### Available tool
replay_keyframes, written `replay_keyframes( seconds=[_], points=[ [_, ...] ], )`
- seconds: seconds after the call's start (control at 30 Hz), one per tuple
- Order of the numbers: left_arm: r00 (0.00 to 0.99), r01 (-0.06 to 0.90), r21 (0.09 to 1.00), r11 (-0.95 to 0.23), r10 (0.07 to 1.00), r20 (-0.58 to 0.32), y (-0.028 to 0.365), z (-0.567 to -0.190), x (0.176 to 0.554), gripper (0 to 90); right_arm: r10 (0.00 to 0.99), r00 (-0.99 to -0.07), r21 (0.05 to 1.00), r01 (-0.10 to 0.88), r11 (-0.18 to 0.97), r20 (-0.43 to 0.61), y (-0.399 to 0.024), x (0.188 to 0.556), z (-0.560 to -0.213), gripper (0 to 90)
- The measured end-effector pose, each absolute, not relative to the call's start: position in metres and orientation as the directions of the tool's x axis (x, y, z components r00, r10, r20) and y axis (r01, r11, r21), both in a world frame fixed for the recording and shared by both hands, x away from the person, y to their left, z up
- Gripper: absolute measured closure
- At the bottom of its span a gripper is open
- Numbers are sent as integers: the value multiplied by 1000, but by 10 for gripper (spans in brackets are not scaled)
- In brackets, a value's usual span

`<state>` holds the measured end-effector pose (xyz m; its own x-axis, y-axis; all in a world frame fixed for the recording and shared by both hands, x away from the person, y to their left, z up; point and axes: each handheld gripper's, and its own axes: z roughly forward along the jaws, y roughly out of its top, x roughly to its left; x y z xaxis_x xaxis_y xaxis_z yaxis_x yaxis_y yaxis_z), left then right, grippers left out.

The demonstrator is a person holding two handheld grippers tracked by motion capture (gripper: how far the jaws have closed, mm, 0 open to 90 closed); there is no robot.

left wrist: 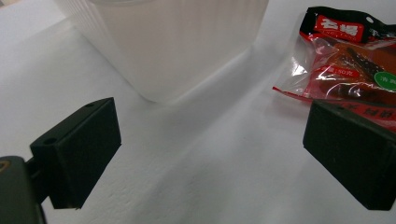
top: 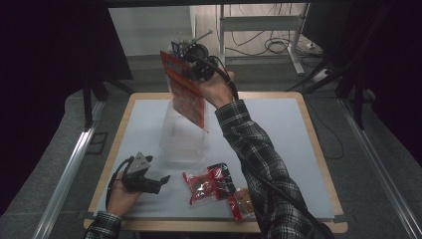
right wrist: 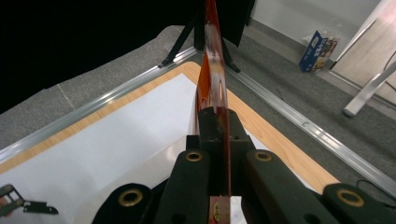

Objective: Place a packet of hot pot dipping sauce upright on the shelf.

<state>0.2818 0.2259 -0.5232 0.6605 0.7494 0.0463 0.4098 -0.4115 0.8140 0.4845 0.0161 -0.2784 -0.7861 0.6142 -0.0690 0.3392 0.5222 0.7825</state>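
One claw (top: 191, 69) — clamping red packet (top: 186, 92).

The red snack packet (left wrist: 348, 60) carries Chinese characters, too blurred to read.

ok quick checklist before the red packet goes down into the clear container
1. Right gripper clamped on the red packet: ok, jaws shut on its edge.
2. Packet over the clear container: ok, its lower end hangs at the opening.
3. Container upright: ok.
4. Left gripper out of the way: ok, open, resting on the table short of the container.
5. Room inside the container: cannot tell.
6. Remaining snack packets clear of the container: ok.
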Motion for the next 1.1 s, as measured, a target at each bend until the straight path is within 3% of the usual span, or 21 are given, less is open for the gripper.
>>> replay_keyframes(
  seconds=[0.4,0.47,0.83,1.1],
  points=[
    [665,404,820,-405,746,40,226,-523,282,41,638,-769,782,380,495,-30,32,496,-309,885],
    [666,403,820,-405,745,41,226,-523,282,41,637,-771,785,404,470,15,31,497,-309,885],
    [673,400,815,-419,738,49,224,-523,281,41,622,-783,792,382,477,3,38,486,-296,885],
    [673,398,817,-416,738,48,224,-523,281,41,639,-770,773,406,487,2,41,492,-313,885]
  ],
)
